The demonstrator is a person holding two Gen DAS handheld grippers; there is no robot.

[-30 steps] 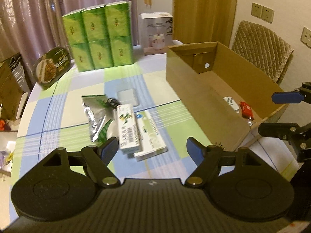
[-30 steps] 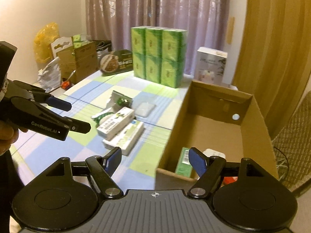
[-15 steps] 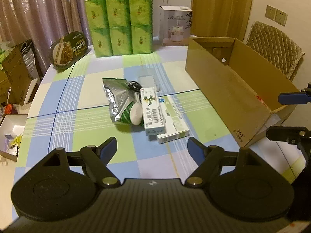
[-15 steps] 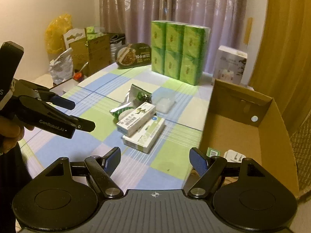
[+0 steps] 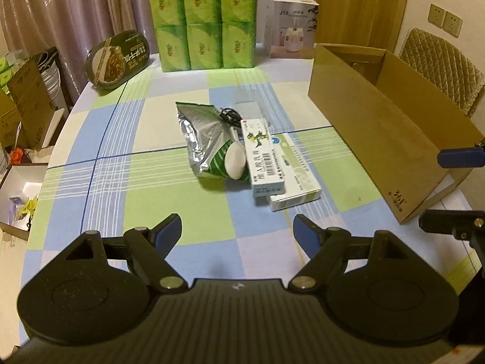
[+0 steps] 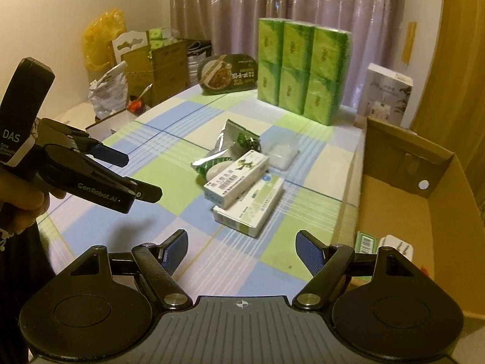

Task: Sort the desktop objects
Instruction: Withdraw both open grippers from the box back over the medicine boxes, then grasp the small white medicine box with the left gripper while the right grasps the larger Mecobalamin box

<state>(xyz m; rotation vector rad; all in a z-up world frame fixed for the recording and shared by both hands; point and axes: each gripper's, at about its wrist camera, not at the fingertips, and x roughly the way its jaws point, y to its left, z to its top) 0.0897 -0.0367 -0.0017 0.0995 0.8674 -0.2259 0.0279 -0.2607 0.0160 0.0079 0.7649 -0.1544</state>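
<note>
A pile sits mid-table: a white medicine box with a green dragon (image 5: 263,157) (image 6: 239,176) lies across a flatter white-green box (image 5: 298,179) (image 6: 253,210). A silver foil pouch (image 5: 198,127) (image 6: 229,138) and a green-striped packet (image 5: 227,162) lie beside them. An open cardboard box (image 5: 379,139) (image 6: 406,200) stands to the right. My left gripper (image 5: 238,235) (image 6: 136,176) hangs open short of the pile, nothing between its fingers. My right gripper (image 6: 242,244) (image 5: 430,188) is open and empty near the carton's front corner.
A clear plastic case (image 5: 248,109) and a black cable (image 5: 229,115) lie behind the pile. Green tissue packs (image 5: 201,19), a noodle bowl (image 5: 118,57) and a white appliance box (image 5: 292,27) line the far edge. Small items (image 6: 382,242) lie inside the carton.
Both grippers have swung left, away from the cardboard box, and a little lower. The pile now sits centred ahead of each, and the carton has slid to the right of both views.
</note>
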